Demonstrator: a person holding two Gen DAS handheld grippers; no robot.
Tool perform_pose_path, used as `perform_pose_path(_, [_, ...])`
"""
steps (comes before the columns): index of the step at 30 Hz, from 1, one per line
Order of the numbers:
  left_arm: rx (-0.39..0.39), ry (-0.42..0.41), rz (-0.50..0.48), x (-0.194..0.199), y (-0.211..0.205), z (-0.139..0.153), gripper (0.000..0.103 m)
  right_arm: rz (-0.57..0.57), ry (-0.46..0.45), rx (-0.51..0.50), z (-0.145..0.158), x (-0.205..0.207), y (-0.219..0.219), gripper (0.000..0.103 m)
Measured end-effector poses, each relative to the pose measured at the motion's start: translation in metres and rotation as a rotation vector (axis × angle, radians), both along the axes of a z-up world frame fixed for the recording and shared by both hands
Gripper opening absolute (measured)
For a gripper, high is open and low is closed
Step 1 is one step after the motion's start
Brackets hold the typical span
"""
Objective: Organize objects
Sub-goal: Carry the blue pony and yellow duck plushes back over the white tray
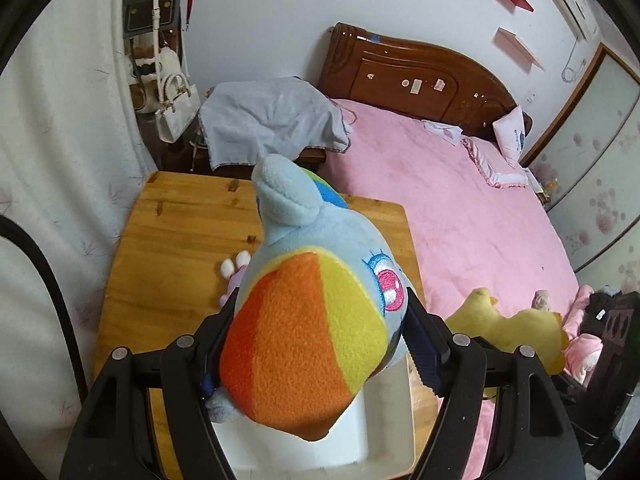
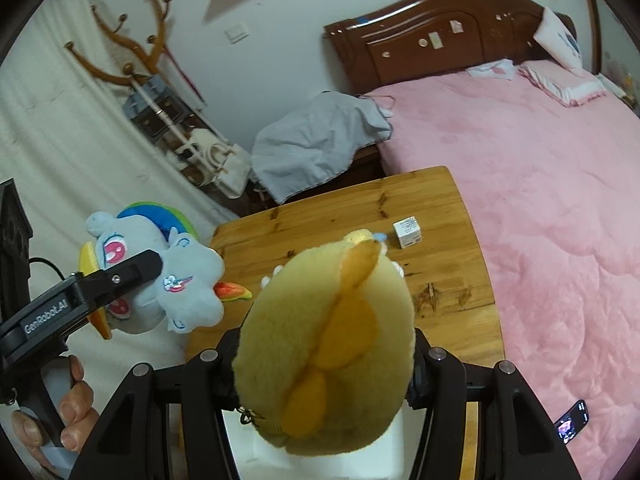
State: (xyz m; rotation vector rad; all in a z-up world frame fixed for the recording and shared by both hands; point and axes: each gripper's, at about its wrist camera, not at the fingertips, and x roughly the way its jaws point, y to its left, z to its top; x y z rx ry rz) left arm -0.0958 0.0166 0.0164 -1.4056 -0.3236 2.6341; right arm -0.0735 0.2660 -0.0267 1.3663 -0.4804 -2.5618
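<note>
1. Left tongs: clamped on blue pony toy, held above the table.
2. Right tongs: clamped on yellow plush toy, held above the table.
3. Small white box: on the table, near its bed-side edge.
4. White tray: on the table, beneath both toys.

Each fisheye looks steeply down along its own fingers, a plush toy close up filling the foreground. Both face across the wooden table toward the headboard wall; both share the table's far edge, pink bed and grey cloth.
</note>
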Motion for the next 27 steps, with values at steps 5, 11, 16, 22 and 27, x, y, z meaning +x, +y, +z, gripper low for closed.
perform_pose_path(5, [-0.036,-0.010,0.007,0.026,0.001,0.001,0.077,0.029,0.004,0.026,0.003,0.022,-0.003,0.057])
perform_pose_path(11, [-0.086,-0.036,0.025,0.049,0.003,-0.011,0.077,0.067,-0.020,0.062,-0.005,0.041,-0.009,0.057])
perform_pose_path(16, [-0.126,-0.054,0.028,0.064,0.006,-0.022,0.077,0.082,-0.044,0.086,-0.011,0.049,-0.012,0.057])
perform_pose_path(22, [-0.189,-0.069,0.027,0.072,0.015,-0.035,0.077,0.096,-0.056,0.130,-0.017,0.055,-0.018,0.057])
perform_pose_path(27, [-0.207,-0.100,0.019,0.074,0.017,-0.048,0.077,0.105,-0.062,0.162,-0.019,0.058,-0.020,0.058])
